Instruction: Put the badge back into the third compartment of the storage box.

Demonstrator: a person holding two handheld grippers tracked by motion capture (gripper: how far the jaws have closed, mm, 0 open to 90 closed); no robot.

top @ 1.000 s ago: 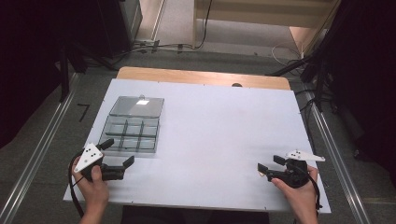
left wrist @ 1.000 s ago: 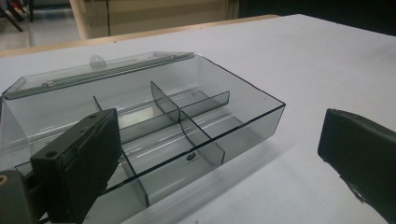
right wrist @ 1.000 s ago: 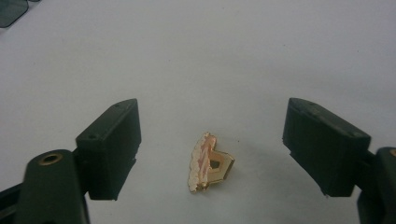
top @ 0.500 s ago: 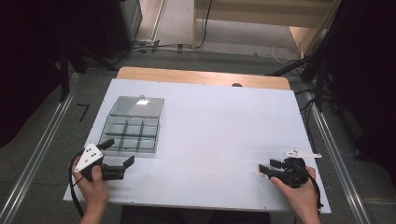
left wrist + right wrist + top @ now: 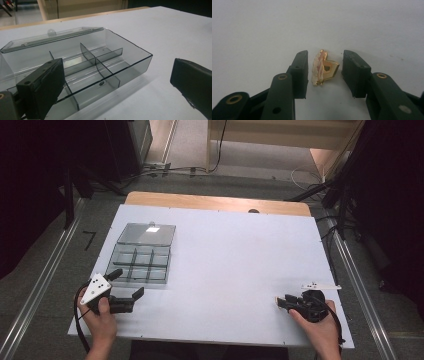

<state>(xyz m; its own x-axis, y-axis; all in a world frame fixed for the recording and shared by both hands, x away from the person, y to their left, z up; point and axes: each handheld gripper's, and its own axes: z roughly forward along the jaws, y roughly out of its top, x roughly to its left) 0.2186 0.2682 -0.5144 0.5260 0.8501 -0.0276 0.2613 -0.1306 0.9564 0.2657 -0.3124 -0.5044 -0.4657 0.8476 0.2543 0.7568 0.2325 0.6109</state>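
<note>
A small gold and pink clip (image 5: 323,68) lies on the white table (image 5: 240,250) near its front right corner, seen as a tan speck (image 5: 276,303) in the high view. My right gripper (image 5: 325,53) straddles it. Its jaws have just been closing, with the clip between them and a gap left on each side, so the pads do not touch it. At the table's left stands a clear compartment box (image 5: 142,260) with its lid (image 5: 147,234) laid back. My left gripper (image 5: 127,282) rests open just in front of the box (image 5: 105,65).
The box's compartments look empty. A wooden strip (image 5: 215,202) runs along the table's far edge. Metal rails (image 5: 45,280) flank the table on the floor, and cables lie beyond the far right corner.
The right gripper's jaws have narrowed around the clip, and its top plate has turned edge-on. The left hand and the box have not moved.
</note>
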